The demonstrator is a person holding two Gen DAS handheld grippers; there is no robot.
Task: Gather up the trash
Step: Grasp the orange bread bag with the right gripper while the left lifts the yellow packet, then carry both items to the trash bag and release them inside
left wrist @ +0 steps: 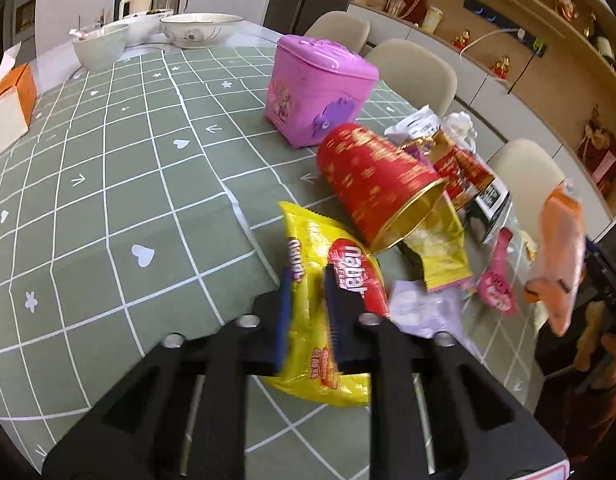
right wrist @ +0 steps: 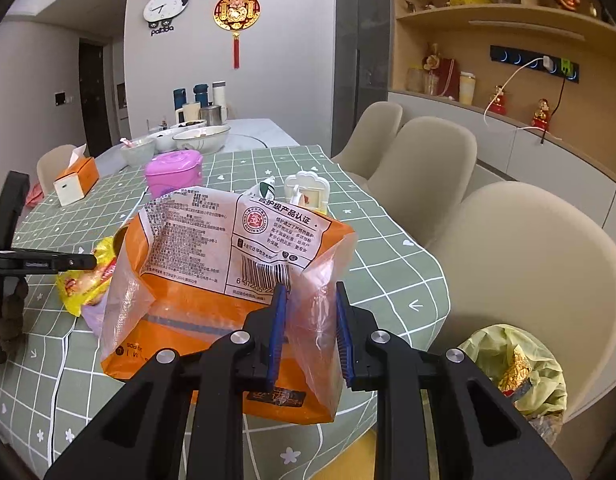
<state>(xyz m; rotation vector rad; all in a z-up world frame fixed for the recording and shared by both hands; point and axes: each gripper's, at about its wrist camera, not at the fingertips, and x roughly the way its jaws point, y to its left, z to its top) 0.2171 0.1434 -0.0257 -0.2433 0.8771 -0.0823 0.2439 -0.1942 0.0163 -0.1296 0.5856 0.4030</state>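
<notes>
My left gripper (left wrist: 308, 280) is shut on a yellow wafer wrapper (left wrist: 319, 312) and holds it just above the green checked tablecloth (left wrist: 108, 184). My right gripper (right wrist: 309, 300) is shut on the edge of a large orange plastic bag (right wrist: 212, 280), lifted over the table's near edge; the bag also shows at the right of the left wrist view (left wrist: 559, 264). A tipped red and gold paper cup (left wrist: 371, 184), a gold snack bag (left wrist: 443, 252), a pink wrapper (left wrist: 497, 280) and a lilac wrapper (left wrist: 423, 304) lie beyond the left gripper. The left gripper shows at the left of the right wrist view (right wrist: 92, 261).
A pink lidded box (left wrist: 319, 88) stands mid-table. Bowls (left wrist: 200, 28), cups and an orange tissue box (left wrist: 8, 108) are at the far end. Beige chairs (right wrist: 519, 264) line the right side. A bin with a green liner (right wrist: 519, 368) holding trash sits below the table's right edge.
</notes>
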